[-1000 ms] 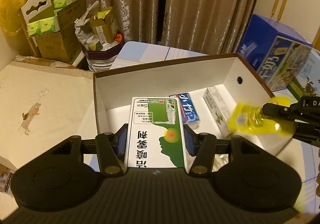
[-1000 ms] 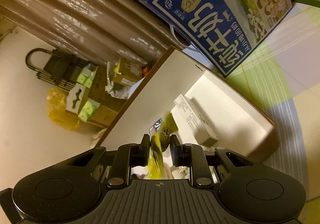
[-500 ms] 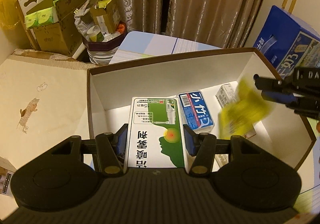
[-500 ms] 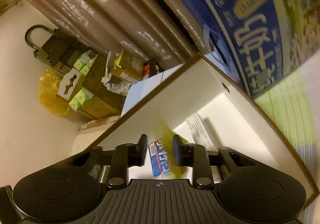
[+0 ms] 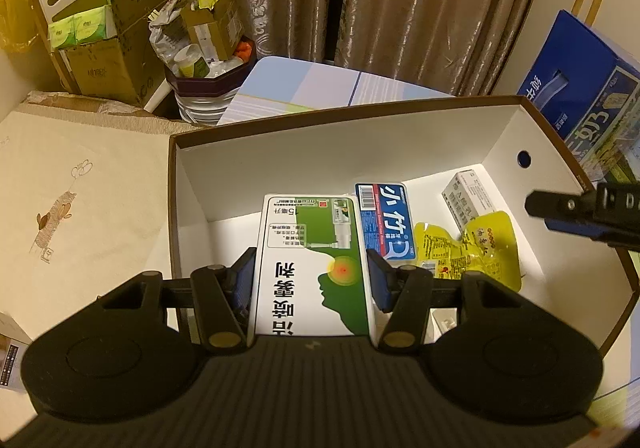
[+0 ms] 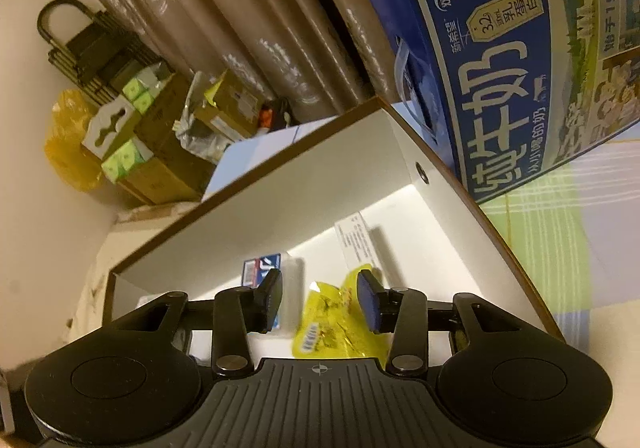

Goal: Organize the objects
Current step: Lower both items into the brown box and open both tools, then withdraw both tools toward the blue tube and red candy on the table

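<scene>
The left gripper [image 5: 308,276] is clamped on a green-and-white printed cardboard medicine box [image 5: 312,264], held flat above the left half of a white open-topped storage box with a brown rim [image 5: 320,115].

To do this step well, I judge the medicine box should be lowered onto the bare white floor at the left of the storage box, its long side parallel to the left wall, and released only once it rests flat, so that it does not tip onto its neighbour.

Just right of it lies a blue-and-white flat carton [image 5: 386,224], already on the floor. Next comes a crumpled yellow foil sachet [image 5: 468,252], lying loose on the floor, partly overlapping a white and grey small carton [image 5: 464,199] that rests near the right wall.

The right gripper [image 6: 320,300] hovers above the sachet with its jaws apart and empty.

Outside the storage box, a large blue milk carton case [image 6: 520,67] stands just beside its right wall; the left wall is the closest thing that could catch the medicine box on the way down.
</scene>
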Available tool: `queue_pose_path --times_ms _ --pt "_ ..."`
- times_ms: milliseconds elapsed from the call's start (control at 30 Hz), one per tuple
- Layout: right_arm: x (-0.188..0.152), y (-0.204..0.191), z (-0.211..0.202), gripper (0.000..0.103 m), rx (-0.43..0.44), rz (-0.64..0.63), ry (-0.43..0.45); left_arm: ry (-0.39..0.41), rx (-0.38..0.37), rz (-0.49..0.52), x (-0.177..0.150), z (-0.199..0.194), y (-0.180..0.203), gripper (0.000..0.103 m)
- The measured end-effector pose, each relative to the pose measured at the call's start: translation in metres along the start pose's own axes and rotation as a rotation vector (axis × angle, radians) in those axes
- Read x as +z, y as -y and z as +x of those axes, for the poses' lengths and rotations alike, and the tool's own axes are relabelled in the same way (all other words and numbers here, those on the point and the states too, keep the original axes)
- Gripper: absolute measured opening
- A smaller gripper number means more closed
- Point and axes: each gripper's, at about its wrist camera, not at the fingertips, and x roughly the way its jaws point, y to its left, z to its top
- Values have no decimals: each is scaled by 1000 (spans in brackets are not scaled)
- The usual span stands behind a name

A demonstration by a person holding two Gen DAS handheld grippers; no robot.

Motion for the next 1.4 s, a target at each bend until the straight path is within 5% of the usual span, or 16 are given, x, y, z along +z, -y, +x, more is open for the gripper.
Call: queue_pose_path --times_ms 100,200,633,1067,1400 --pt "-3 -1 -4 43 -11 -38 -6 19 -4 5 2 -1 1 50" --pt "-5 -8 -8 47 -27 -93 -5 38 -15 -3 7 -6 1 67" --pt "-39 -26 -55 60 -82 -291 5 85 -45 16 -7 -61 -10 85" --pt "-93 -1 -120 61 -99 -196 6 51 -118 16 -78 -129 0 86" --pt "-147 24 -153 61 -134 -110 -60 -56 -165 45 -143 -138 29 86"
